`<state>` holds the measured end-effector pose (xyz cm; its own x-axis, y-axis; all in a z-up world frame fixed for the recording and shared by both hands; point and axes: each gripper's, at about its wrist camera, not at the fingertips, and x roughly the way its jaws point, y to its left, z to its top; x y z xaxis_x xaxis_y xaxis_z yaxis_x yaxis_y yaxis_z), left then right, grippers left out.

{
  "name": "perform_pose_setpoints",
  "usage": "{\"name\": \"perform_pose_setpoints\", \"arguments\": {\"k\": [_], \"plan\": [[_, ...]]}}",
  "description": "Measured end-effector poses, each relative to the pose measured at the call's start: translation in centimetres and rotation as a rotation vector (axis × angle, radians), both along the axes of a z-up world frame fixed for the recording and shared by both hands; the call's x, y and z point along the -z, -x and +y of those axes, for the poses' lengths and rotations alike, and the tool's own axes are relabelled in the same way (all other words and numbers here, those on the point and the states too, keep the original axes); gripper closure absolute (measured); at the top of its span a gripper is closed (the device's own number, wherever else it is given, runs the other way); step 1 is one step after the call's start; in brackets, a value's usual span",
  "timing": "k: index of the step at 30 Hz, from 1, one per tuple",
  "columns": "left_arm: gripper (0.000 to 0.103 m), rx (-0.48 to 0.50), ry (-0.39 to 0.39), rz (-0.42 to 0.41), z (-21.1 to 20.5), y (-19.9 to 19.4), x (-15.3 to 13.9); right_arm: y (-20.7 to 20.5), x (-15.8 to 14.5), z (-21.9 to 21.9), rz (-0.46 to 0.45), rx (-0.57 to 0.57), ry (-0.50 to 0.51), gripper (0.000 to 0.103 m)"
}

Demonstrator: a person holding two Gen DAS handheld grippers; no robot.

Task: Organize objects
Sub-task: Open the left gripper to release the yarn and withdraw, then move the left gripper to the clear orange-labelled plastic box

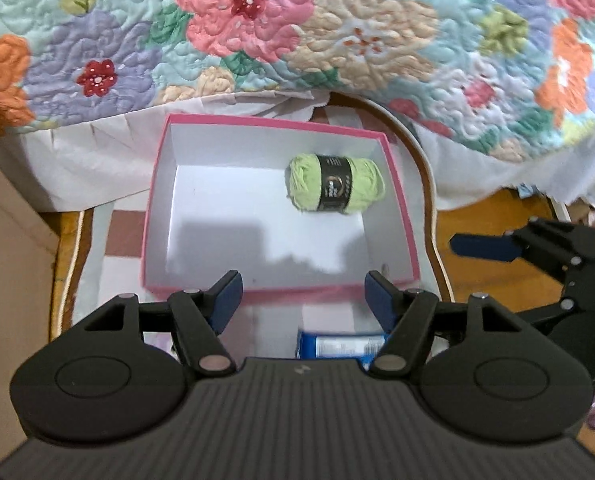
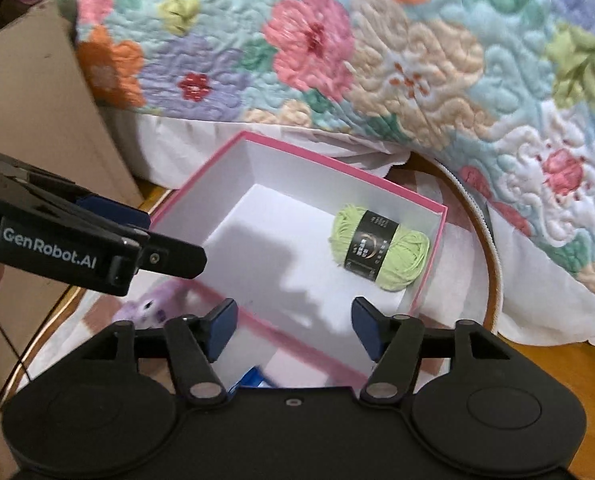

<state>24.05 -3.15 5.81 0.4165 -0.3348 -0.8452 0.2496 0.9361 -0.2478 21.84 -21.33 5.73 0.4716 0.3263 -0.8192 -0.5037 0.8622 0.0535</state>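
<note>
A pink box (image 1: pixel 273 122) with a white inside stands open on a small round table. Inside it, at the far right, lies a light green yarn ball (image 1: pixel 335 182) with a black label. My left gripper (image 1: pixel 303 296) hovers open over the box's near rim, nothing between its blue pads. In the right wrist view the yarn ball (image 2: pixel 377 254) lies in the right corner of the box (image 2: pixel 329 162), and my right gripper (image 2: pixel 293 316) is open and empty above the near rim. One finger (image 2: pixel 169 258) of the left gripper reaches in from the left.
A blue packet (image 1: pixel 341 346) lies on the table in front of the box, partly hidden. A purple plush toy (image 2: pixel 149 304) sits left of the box. A floral quilt (image 1: pixel 257 20) hangs over the bed behind. The table's wooden rim (image 1: pixel 429 184) curves right; a beige panel (image 2: pixel 37 92) stands left.
</note>
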Motion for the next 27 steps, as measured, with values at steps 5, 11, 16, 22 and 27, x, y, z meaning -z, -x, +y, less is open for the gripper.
{"name": "perform_pose_setpoints", "arguments": {"k": [5, 11, 16, 22, 27], "plan": [[0.029, 0.023, -0.028, -0.005, 0.7, 2.8, -2.2, 2.7, -2.2, -0.3, 0.018, -0.039, 0.0, 0.024], [0.026, 0.034, -0.06, -0.012, 1.8, 6.0, -3.3, 5.9, -3.9, -0.1, 0.031, -0.103, -0.028, 0.021], [0.025, -0.004, -0.066, -0.028, 3.5, 8.5, -3.7, 8.5, -4.4, 1.0, 0.04, -0.17, -0.038, 0.02], [0.024, -0.048, -0.062, -0.012, 6.0, 11.1, -2.3, 11.2, -3.6, 3.2, 0.043, -0.279, -0.055, 0.019], [0.024, -0.086, -0.062, 0.016, 7.4, 12.4, -0.1, 12.5, -2.3, 5.3, 0.032, -0.373, -0.061, 0.019]]}}
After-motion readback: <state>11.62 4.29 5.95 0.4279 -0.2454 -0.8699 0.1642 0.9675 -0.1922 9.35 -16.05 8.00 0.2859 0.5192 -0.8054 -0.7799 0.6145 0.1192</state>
